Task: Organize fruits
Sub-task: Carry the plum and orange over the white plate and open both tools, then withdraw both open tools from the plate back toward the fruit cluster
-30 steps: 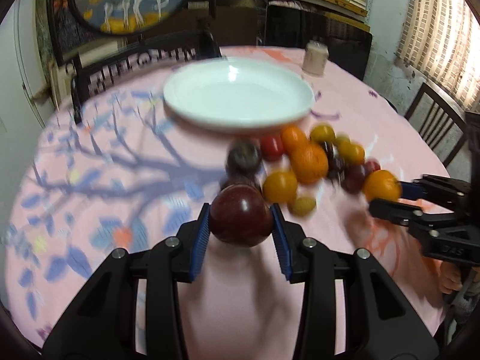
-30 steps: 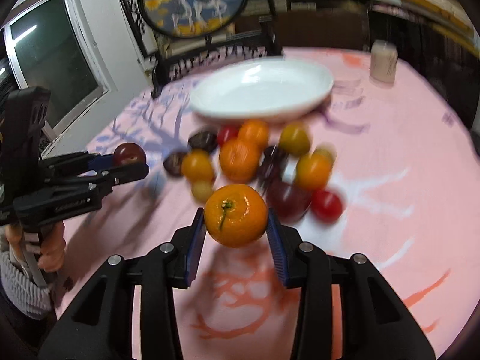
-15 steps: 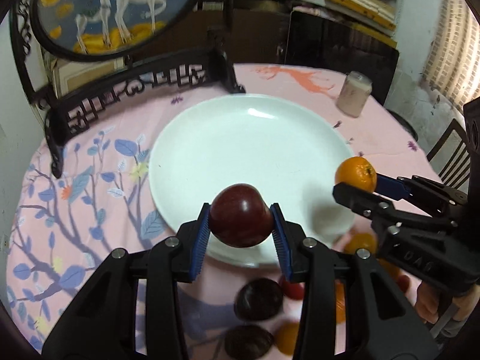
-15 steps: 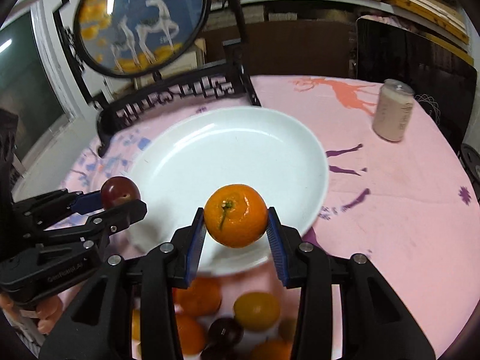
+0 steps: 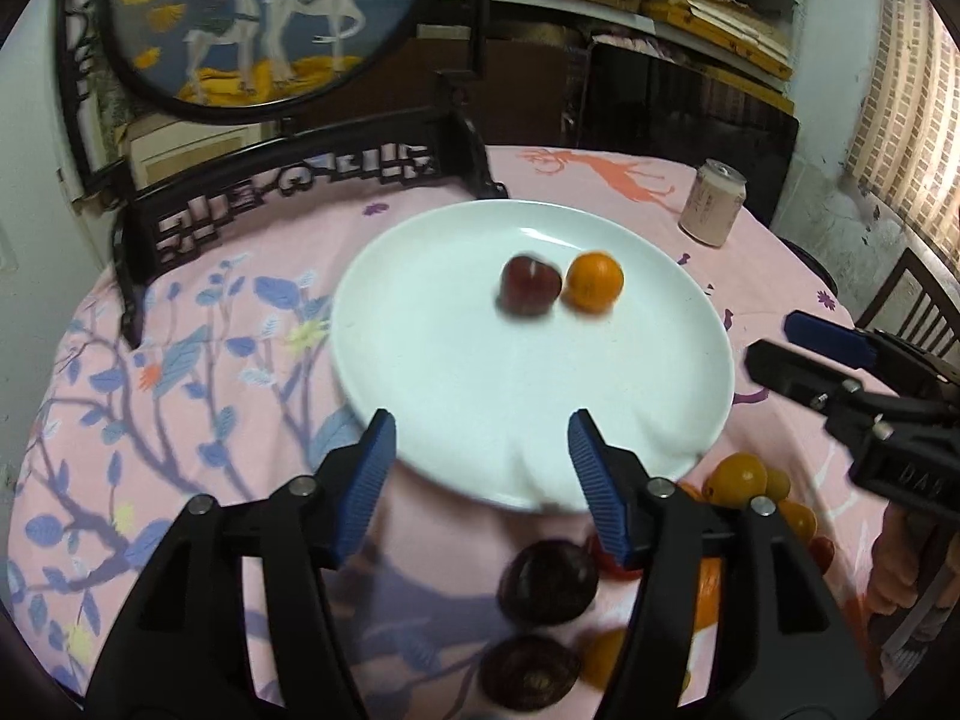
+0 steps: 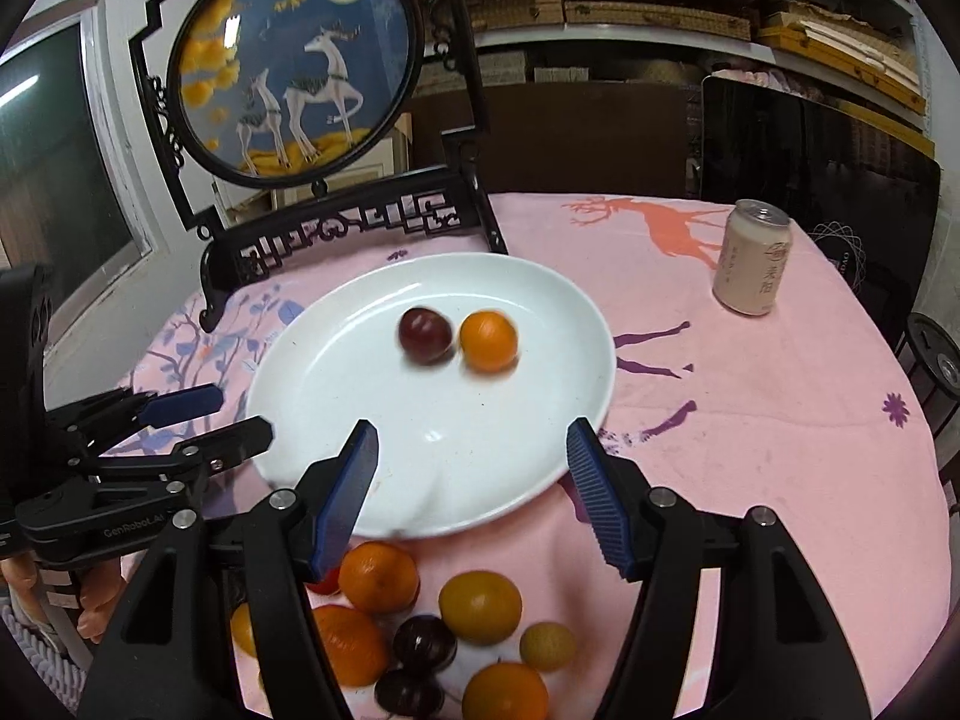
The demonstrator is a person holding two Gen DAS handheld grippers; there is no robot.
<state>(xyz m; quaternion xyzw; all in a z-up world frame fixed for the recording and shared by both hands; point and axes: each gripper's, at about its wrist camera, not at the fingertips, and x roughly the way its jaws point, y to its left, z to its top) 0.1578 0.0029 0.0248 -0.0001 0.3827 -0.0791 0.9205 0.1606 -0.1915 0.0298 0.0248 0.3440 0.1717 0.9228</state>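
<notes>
Plum [image 6: 425, 335] left of orange [image 6: 488, 341], on plate [image 6: 336, 396]

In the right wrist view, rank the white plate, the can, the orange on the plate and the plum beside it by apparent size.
1. White plate, clearly largest.
2. Can.
3. Orange and plum: nearly alike and blurred, so no ranking between them.

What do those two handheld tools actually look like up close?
Both are black plastic clamp-like frames with silver bolt heads. Each finger ends in a ribbed blue pad. The left tool carries white "GenRobot.AI" lettering on its side; the right tool has embossed letters too blurred to read. A grey knitted cuff shows at the left wrist.
</notes>
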